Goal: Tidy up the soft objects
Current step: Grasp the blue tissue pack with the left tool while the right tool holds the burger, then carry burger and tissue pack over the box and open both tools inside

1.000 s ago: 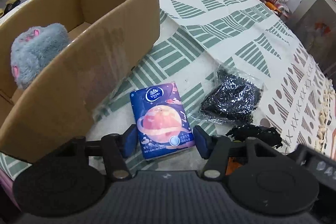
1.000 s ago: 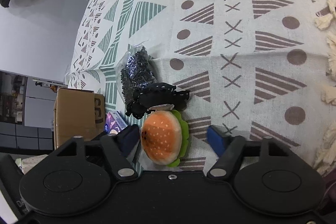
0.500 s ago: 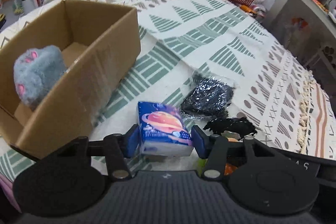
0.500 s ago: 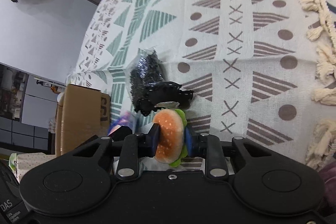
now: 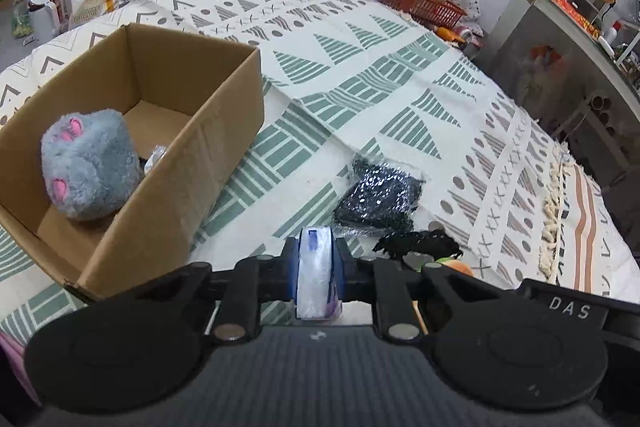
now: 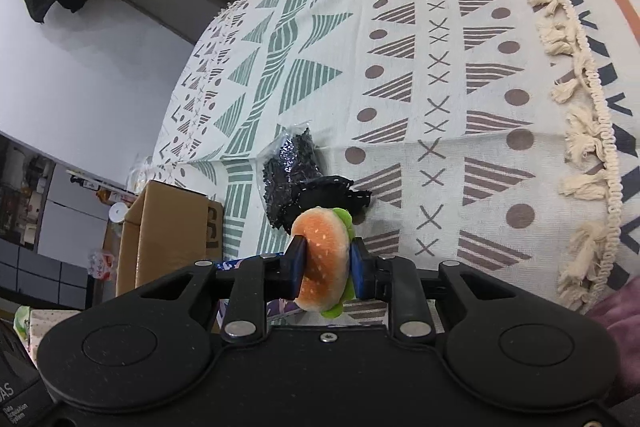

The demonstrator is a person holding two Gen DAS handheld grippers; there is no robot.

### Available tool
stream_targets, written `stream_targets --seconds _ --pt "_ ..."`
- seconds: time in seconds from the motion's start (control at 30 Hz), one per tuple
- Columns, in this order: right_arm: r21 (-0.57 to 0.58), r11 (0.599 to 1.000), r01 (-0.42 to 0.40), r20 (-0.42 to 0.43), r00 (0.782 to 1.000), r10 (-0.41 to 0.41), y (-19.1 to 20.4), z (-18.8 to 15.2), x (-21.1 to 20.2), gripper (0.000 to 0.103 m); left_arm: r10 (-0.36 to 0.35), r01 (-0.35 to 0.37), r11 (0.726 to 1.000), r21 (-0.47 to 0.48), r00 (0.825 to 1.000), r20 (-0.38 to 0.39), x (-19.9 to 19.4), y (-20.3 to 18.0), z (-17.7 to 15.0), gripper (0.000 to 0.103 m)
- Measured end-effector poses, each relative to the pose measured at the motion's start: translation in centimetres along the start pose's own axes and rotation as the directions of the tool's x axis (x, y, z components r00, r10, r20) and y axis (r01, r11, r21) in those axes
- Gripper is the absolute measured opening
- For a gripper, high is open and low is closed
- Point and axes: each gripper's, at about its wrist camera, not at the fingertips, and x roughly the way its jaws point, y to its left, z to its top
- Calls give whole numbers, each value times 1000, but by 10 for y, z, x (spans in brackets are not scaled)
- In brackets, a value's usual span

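The left gripper point(image 5: 316, 259) is closed on the tissue pack point(image 5: 316, 275), which is pinched edge-on between the blue pads and held clear of the patterned cloth point(image 5: 360, 75). The right gripper point(image 6: 326, 259) is likewise closed on the burger plush point(image 6: 323, 263), squeezing it across the bun so that the green lettuce trim bulges out beside the right pad. The cardboard box point(image 5: 224, 131) stands open to the left of both grippers, with the grey plush point(image 5: 90, 165) already inside at its near end; the far end of the floor is bare. The step in hand appears to be the carry to the box. Raise each load above the rim before crossing it, since the near wall is tall and a dragged item could tip the box or snag. Deliver one gripper at a time (the two tools sit close together, and a collision is likely over the narrow opening). Release over the bare floor area, low inside the walls. The bagged black item point(image 5: 380, 199) and the black fabric piece point(image 5: 420, 242) remain on the cloth, touching one another, for later collection.
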Motion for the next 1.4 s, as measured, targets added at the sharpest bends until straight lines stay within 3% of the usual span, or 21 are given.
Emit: stream_targets --seconds 0.1,0.23,0.33,0.57,0.67,0.73,1.4 --pt "-8 1000 4 6 1000 -4 4 -2 -2 23 4 -4 1000 -29 1000 -29 6 7 -1 22" --pt "-18 1000 17 11 1000 -17 8 -5 -2 24 28 -29 999 -30 999 -43 13 9 -2 36" --pt "-17 999 27 9 1000 -27 7 -5 0 24 -2 0 999 -39 998 -57 17 8 -3 38" --pt "-5 1000 30 0 1000 -30 5 -4 3 24 -36 35 999 -30 998 -51 21 2 -8 37" --pt "-4 1000 27 -1 1000 -27 3 -3 4 24 -38 36 999 -39 998 -49 23 2 -9 21" --pt "2 1000 31 0 1000 -31 0 -2 5 24 -31 30 999 -29 999 -41 21 -1 -8 19" --pt "-74 997 20 94 995 -13 36 -4 -34 24 -121 118 992 41 988 94 -37 2 14 19"
